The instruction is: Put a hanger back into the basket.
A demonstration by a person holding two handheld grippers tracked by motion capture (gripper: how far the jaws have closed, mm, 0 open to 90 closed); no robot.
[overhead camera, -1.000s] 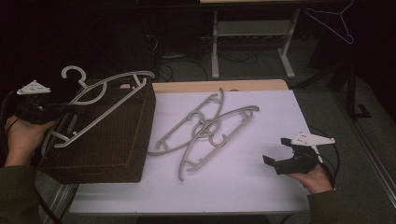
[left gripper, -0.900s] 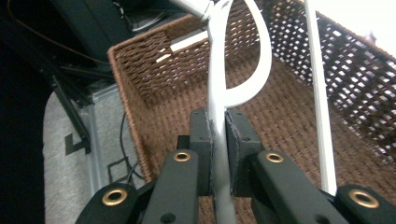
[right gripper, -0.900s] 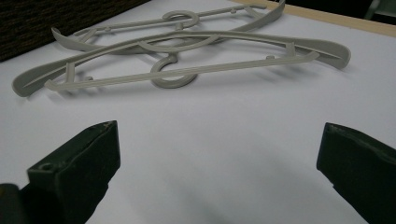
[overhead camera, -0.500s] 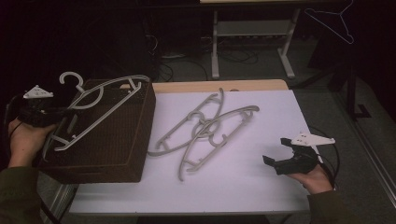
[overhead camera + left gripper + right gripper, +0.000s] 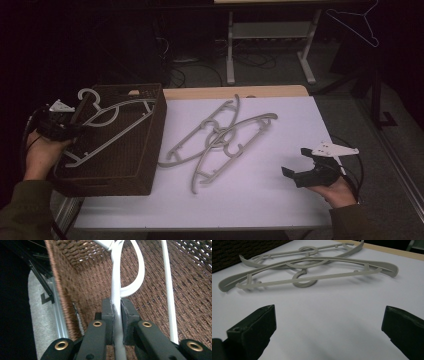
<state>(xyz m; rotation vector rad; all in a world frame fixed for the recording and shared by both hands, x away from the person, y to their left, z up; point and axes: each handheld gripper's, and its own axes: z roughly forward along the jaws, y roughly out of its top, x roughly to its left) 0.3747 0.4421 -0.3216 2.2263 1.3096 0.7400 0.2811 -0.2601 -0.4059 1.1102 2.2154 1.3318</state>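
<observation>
The left gripper (image 5: 117,315) is clamping the white hanger (image 5: 107,122), with the basket (image 5: 150,150) wall just beside it. The right gripper (image 5: 305,167) is standing wide open; bare table (image 5: 260,200) is lying ahead of it before the two grey hangers (image 5: 307,270).

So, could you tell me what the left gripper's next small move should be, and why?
Probably lower a little further, then open: the left gripper is shut on the white hanger, which hangs inside the wicker basket but seems not yet laid on its floor.
</observation>
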